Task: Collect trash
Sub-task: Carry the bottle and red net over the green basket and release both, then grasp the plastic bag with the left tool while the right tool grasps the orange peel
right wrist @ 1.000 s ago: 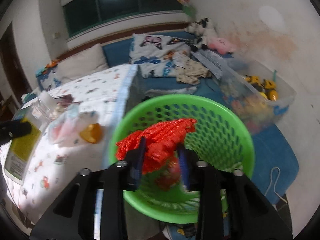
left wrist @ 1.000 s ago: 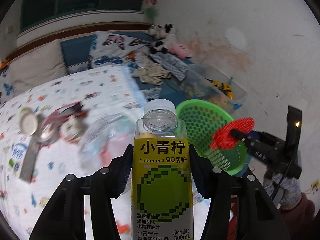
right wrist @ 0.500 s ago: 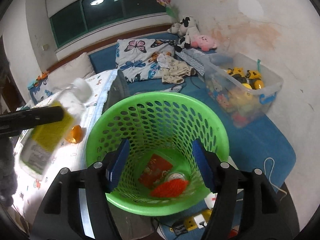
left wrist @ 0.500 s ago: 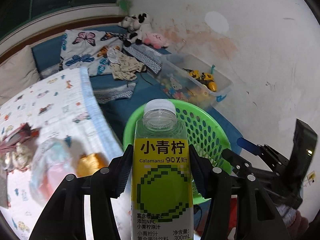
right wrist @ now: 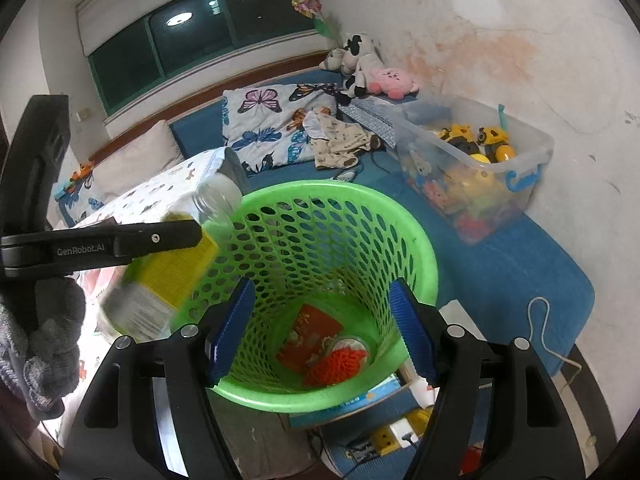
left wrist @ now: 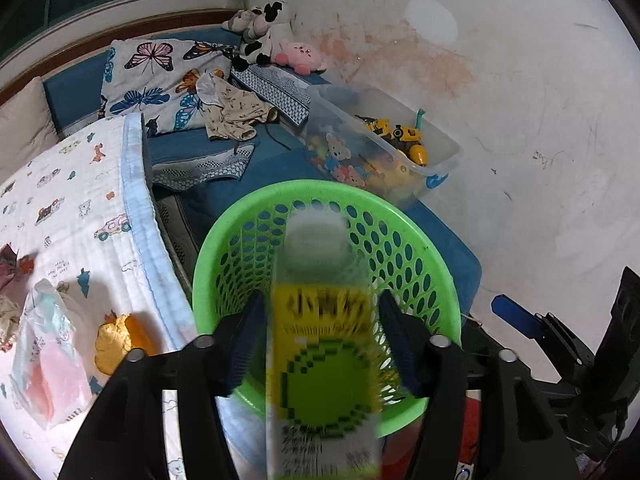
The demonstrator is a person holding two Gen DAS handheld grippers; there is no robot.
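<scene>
A yellow-green juice bottle (left wrist: 324,344) shows blurred between the pads of my left gripper (left wrist: 320,336), with gaps on both sides, over the near rim of the green mesh basket (left wrist: 224,248). In the right wrist view the bottle (right wrist: 172,264) tilts by the basket's left rim (right wrist: 424,240), next to the left gripper's finger. My right gripper (right wrist: 320,328) is open and empty above the basket. A red net (right wrist: 336,364) and a red packet (right wrist: 308,336) lie on the basket's bottom.
A bed with a patterned white sheet (left wrist: 80,208) lies to the left, carrying a plastic bag (left wrist: 48,356) and an orange wrapper (left wrist: 116,340). A clear toy box (left wrist: 384,148) stands behind the basket by the wall. Power strips (right wrist: 392,432) lie on the floor.
The red net has dropped from my right gripper into the basket and that gripper opened. My left gripper carried the bottle over the basket and its jaws have spread off it.
</scene>
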